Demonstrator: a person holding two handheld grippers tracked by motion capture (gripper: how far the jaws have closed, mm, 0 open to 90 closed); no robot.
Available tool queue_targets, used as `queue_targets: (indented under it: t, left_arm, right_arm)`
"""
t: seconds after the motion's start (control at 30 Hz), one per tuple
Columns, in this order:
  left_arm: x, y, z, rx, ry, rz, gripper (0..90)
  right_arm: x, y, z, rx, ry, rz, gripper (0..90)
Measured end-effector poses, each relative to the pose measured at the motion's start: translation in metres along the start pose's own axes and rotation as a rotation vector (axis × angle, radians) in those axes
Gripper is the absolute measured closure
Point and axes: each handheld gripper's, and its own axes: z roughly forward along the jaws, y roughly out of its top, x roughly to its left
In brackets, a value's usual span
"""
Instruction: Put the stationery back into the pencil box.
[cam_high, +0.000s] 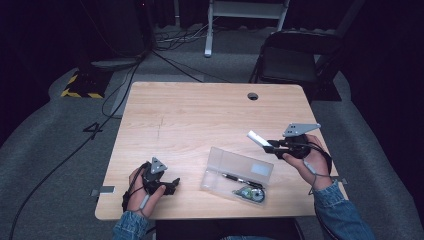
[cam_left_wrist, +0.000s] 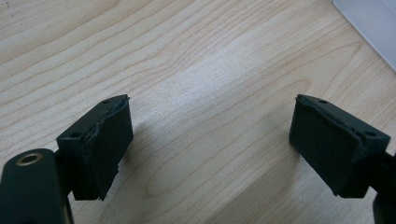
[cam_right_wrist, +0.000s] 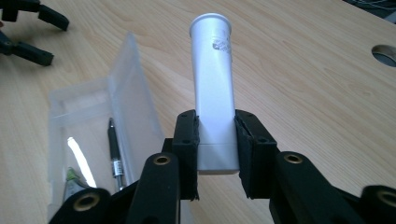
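My right gripper (cam_high: 268, 145) is raised above the right side of the wooden table (cam_high: 200, 115), shut on a white plastic tube (cam_high: 257, 137). In the right gripper view its jaws clamp the flat end of the tube (cam_right_wrist: 214, 88), whose cap end points away. An open clear plastic case (cam_high: 237, 172) lies just left of it, holding a black pen (cam_high: 240, 179) and a small green item (cam_high: 248, 193). The case (cam_right_wrist: 88, 116) and pen (cam_right_wrist: 115, 151) also appear there. My left gripper (cam_high: 173, 186) rests near the front left edge, open, with only bare wood between its pads (cam_left_wrist: 105, 140).
A cable hole (cam_high: 252, 96) sits near the table's far edge. Behind the table stand a dark folding chair (cam_high: 295, 55) and a white stand (cam_high: 245, 12), with cables (cam_high: 115, 95) across the grey floor. A corner of the case (cam_left_wrist: 373, 28) lies ahead of the left gripper.
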Motion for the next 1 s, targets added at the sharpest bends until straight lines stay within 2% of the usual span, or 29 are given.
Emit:
queue_targets:
  t: [0.67,1.0]
  left_arm:
    - [0.001,0.001,0.001,0.000,0.001,0.009,13.2]
    - [0.000,0.001,0.001,0.000,0.000,0.006,13.2]
  right_arm:
    - [0.037,0.011,0.006,0.043,0.121,-0.063,72.0]
    - [0.054,0.013,0.016,0.098,0.180,-0.119,72.0]
